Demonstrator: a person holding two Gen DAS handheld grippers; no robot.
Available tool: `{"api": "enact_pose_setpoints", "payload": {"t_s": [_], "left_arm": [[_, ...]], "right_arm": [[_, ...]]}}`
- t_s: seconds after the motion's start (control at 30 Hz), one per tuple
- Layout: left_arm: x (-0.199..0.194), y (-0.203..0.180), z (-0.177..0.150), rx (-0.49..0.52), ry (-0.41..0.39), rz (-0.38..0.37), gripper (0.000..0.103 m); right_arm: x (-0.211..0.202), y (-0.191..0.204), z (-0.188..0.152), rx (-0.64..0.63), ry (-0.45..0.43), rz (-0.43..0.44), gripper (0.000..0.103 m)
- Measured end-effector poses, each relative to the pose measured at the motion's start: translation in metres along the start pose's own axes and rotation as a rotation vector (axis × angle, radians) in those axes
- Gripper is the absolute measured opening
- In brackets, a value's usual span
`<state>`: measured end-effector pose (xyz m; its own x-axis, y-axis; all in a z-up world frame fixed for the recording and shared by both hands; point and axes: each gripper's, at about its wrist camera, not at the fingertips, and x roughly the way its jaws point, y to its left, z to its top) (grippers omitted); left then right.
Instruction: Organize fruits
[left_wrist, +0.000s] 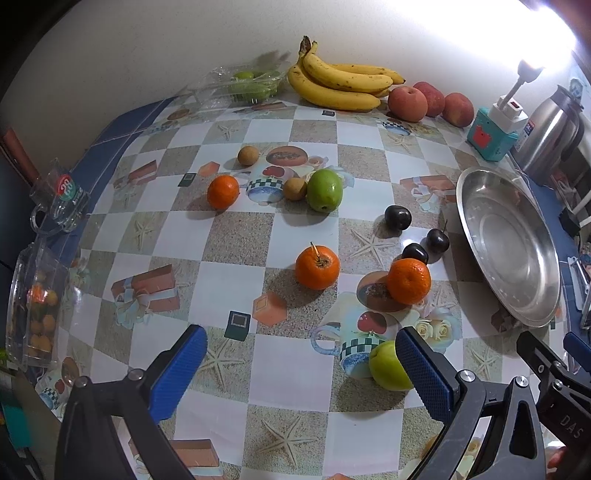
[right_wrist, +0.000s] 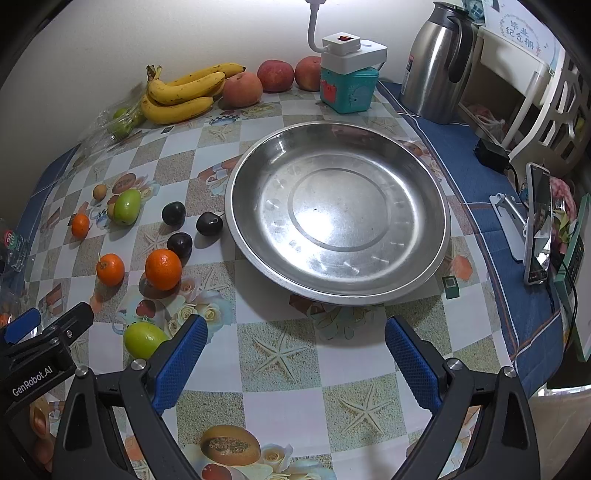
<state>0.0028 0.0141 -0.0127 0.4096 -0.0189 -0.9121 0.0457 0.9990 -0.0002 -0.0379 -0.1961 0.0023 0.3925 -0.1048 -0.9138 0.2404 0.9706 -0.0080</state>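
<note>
The left hand-held gripper (left_wrist: 301, 369) is hovering over the counter (left_wrist: 236, 240) with its jaws spread, gripping nothing. The right hand-held gripper (right_wrist: 293, 362) is likewise spread and empty, facing the steel dish (right_wrist: 436, 206) at 12 o'clock.

Only the left wrist view is showing the clear box of small orange fruit (left_wrist: 37, 306) at 9 o'clock and the glass mug (left_wrist: 59, 199) above it. Only the right wrist view is showing the phone on its stand (right_wrist: 537, 229) at 3 o'clock.

Both views are showing loose fruit lying on the counter: three oranges, with the nearest orange (left_wrist: 409, 280) just beside three dark plums (left_wrist: 414, 253), plus a green fruit (left_wrist: 388, 367) by the left gripper's right finger. Bananas (left_wrist: 340, 79) and peaches (left_wrist: 407, 103) are resting against the wall at 12 o'clock.
</note>
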Motion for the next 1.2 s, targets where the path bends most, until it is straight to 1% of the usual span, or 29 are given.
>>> {"api": "enact_pose_setpoints", "payload": {"t_s": [1.2], "left_arm": [[0.0031,0.0009,-0.0015,0.000,0.010,0.002,0.103]], "right_arm": [[-0.0008,-0.0016,0.0000,0.015,0.000,0.007,0.097]]}}
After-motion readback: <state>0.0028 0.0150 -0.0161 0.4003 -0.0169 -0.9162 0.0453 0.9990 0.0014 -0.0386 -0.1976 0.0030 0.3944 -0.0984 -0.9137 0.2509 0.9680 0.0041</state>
